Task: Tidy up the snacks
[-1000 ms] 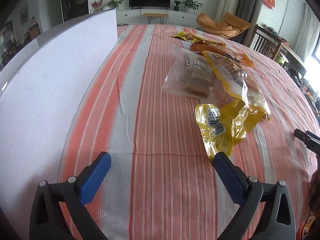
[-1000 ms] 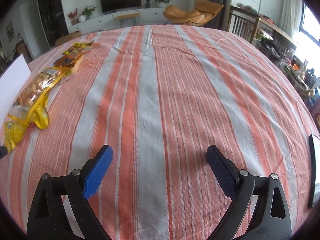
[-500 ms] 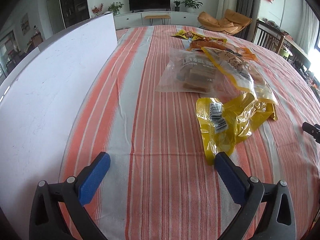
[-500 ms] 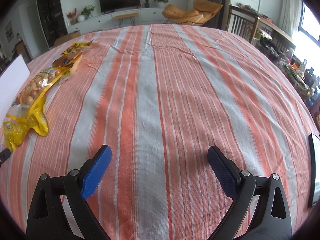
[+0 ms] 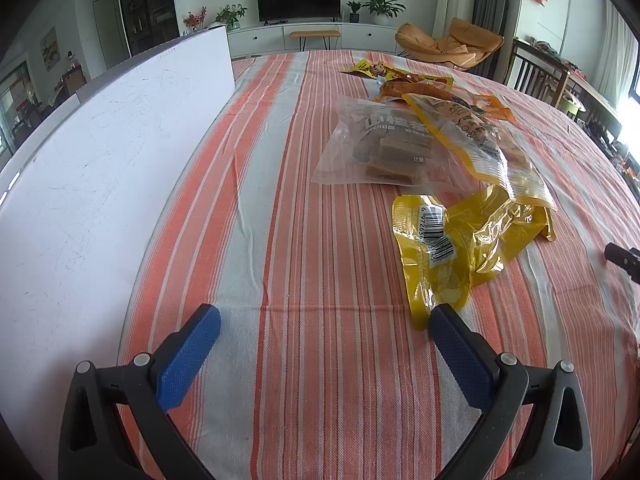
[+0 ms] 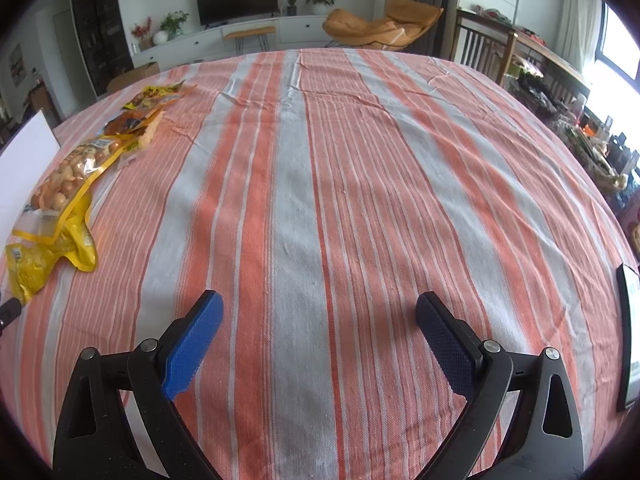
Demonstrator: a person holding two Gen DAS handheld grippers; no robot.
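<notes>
Several snack bags lie in a row on the striped tablecloth [image 5: 320, 240]. Nearest in the left wrist view is a crumpled yellow bag [image 5: 460, 240] with barcode stickers, behind it a clear bag of brown blocks [image 5: 384, 152], a long yellow bag of round snacks [image 5: 488, 140] and orange and yellow packets [image 5: 408, 80] farther back. My left gripper [image 5: 324, 320] is open, its right finger just short of the yellow bag's near corner. My right gripper [image 6: 318, 304] is open over bare cloth, with the same yellow bag [image 6: 44, 256] and the long bag of round snacks [image 6: 76, 172] far to its left.
A tall white board [image 5: 100, 168] stands along the table's left side. A dark flat device [image 6: 628, 336] lies at the right edge. Chairs [image 6: 480, 52] and a cluttered side table stand beyond the right rim. The other gripper's tip [image 5: 624, 258] shows at the right.
My left gripper has drifted left and tilted, so the snack bags sit more to the right and slightly nearer. The right gripper has barely moved; both stay open.
</notes>
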